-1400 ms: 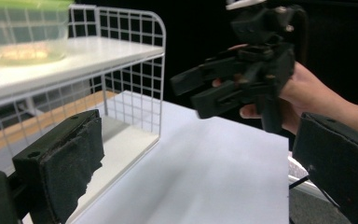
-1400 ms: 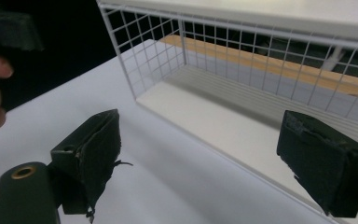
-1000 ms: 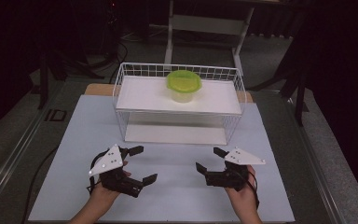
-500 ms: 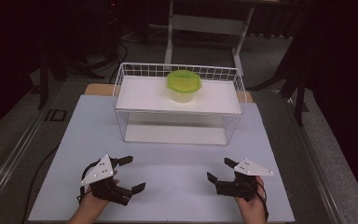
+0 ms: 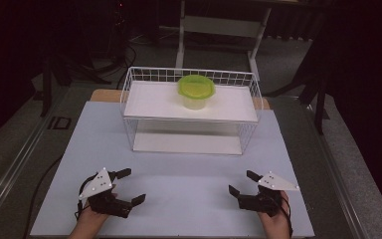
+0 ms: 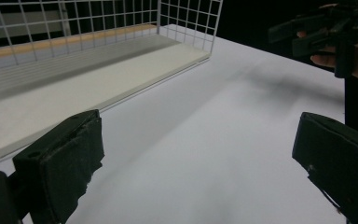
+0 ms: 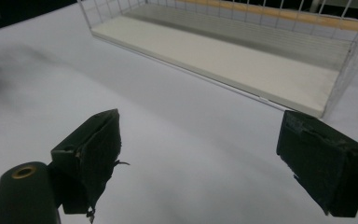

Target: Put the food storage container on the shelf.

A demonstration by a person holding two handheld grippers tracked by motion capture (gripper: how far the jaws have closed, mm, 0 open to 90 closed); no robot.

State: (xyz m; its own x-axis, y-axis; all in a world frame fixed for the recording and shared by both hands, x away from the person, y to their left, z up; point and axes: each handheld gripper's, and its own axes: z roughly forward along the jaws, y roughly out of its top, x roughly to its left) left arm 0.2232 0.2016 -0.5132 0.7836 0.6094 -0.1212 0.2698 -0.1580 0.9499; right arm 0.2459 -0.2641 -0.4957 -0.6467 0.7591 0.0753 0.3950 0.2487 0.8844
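Two grippers sit low near your edge of the table [image 5: 179,169], both with jaws spread wide and nothing between them. Your left gripper [image 5: 127,187] and your right gripper [image 5: 239,183] are well apart, each angled inward toward the other. The green-lidded tub [image 5: 196,90] stands on the top shelf of the wire rack [image 5: 189,109], well ahead of both grippers and above them, roughly midway between their lines. From the left gripper view, the rack's lower shelf [image 6: 74,84] lies ahead and to the left; your other hand [image 6: 349,51] shows far right. Since a second ago, you have drawn both grippers back toward yourself and farther from the rack; the tub has not moved.
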